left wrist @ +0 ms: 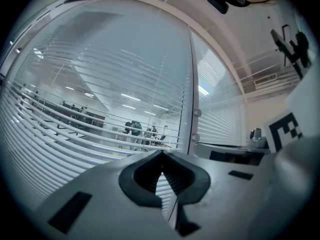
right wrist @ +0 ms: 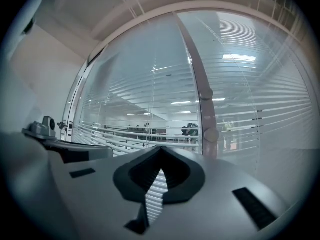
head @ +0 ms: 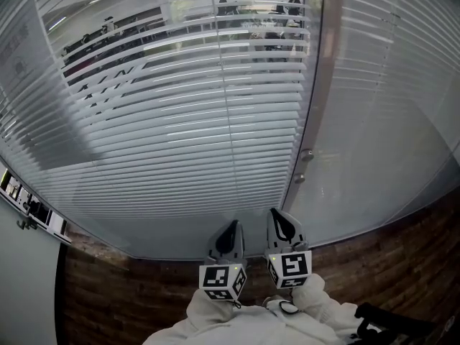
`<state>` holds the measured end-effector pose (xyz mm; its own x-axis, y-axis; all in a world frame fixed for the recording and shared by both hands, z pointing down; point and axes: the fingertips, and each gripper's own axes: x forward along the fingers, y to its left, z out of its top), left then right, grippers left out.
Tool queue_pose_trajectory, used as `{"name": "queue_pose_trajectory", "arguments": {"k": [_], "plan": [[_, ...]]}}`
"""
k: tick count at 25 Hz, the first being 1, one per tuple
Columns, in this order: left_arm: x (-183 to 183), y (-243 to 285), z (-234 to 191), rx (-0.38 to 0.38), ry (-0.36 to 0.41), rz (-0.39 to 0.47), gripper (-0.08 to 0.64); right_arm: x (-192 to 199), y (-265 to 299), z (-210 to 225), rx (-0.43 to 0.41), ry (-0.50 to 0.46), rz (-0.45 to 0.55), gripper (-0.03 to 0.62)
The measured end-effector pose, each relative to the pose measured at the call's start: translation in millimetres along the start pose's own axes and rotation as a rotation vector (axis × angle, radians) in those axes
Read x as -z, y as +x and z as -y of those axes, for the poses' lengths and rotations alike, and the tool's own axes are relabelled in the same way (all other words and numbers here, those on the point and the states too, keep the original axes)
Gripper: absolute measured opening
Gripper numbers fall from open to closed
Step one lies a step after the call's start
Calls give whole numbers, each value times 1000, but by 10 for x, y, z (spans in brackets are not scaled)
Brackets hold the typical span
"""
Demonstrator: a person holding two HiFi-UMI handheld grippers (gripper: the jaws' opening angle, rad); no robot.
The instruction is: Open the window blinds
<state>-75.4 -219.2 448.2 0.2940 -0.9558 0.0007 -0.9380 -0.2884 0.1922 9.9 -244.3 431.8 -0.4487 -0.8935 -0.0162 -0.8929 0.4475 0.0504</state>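
**Both grippers closed and empty below the blinds**

The window blinds [head: 180, 121] fill the upper and middle part of the head view, hanging behind glass. In the left pane the slats are tilted enough that an office shows between them. In the right pane [head: 388, 85] they read as a paler, more closed sheet. A vertical frame post [head: 320, 85] divides the two panes, and two small round knobs [head: 307, 153] sit on it, one just above the other.

At bottom centre the left gripper [head: 231, 225] and the right gripper [head: 279, 214] lie side by side, close together, pointing toward the glass. Both are lower in the frame than the knobs. White sleeves [head: 237, 325] show behind their marker cubes, above a brown plank floor [head: 129, 300].

In the left gripper view the jaws of the left gripper [left wrist: 161, 153] meet at their tips with nothing held. The right gripper [right wrist: 161, 148] has its jaws together in the same way, also empty, with only slats seen through the gap behind the tips.
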Motion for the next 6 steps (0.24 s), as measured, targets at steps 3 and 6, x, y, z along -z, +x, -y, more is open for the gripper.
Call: {"name": "queue_pose_trajectory", "arguments": {"k": [3,6], "plan": [[10,11,1,-2,-2,-4,0,2,-10,23,7,-2,-3,11],[18,26,3,-5,-5,-7,0,0,-14,45,10,-4,-1,11]]}}
